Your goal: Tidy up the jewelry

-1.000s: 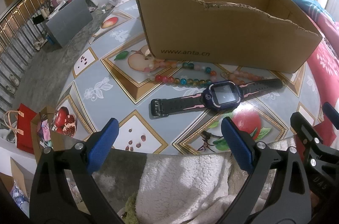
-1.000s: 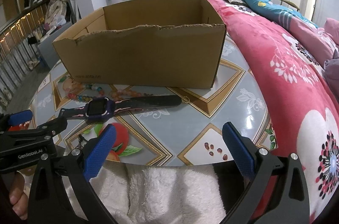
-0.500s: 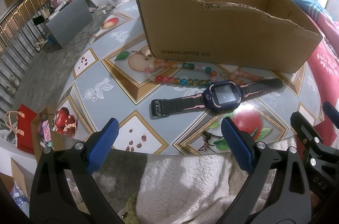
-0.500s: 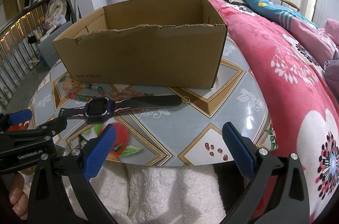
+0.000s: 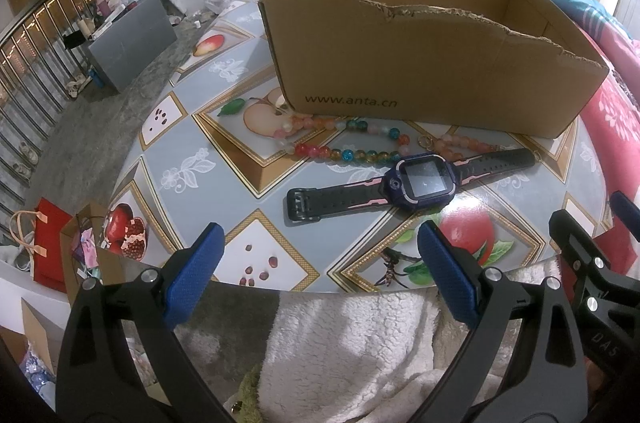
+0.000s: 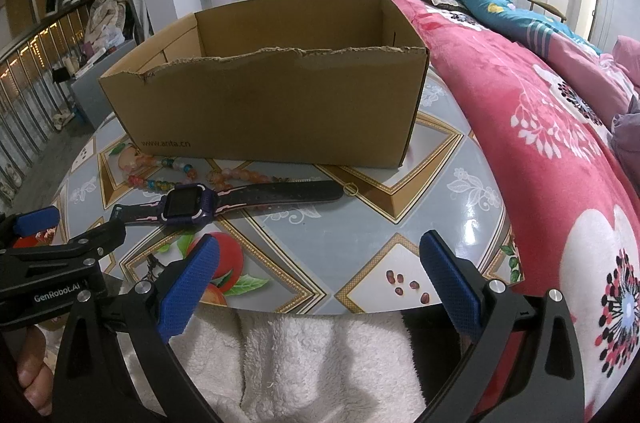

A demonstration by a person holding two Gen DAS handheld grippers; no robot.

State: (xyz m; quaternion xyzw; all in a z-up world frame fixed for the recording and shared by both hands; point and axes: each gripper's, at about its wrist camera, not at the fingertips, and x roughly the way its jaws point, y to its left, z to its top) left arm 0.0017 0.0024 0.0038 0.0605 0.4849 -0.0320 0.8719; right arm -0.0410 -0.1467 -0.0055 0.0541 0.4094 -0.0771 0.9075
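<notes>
Brown cardboard makes up the box [image 5: 432,63], which stands open-topped at the far side of the table [image 5: 200,159]. Its front wall is torn down low, probably so things can be dropped in over it easily. Just in front of that wall lie the pieces to be sorted. A string of coloured beads [image 5: 344,143] runs close along the foot of the box, and a second strand of pale orange beads [image 5: 460,145] lies to its right. Nearer the person, a watch [image 5: 420,179] is laid flat with its black strap stretched out full length, face up. It seems to touch or overlap the orange strand behind it, though I cannot tell which.

The left gripper [image 5: 316,275] hovers low over the near edge of the table, its blue-padded jaws spread wide with nothing between them. It faces the watch's buckle end. The right gripper [image 6: 320,275] waits beside it in the same way, jaws wide apart and empty, pointed more toward the bare right part of the table.

Nothing looks to be in the box yet as far as its visible inside shows, so the sorting seems barely begun. The watch, nearest and flattest, looks the likeliest first pick. Its thin strap would need a low, careful pinch.
</notes>
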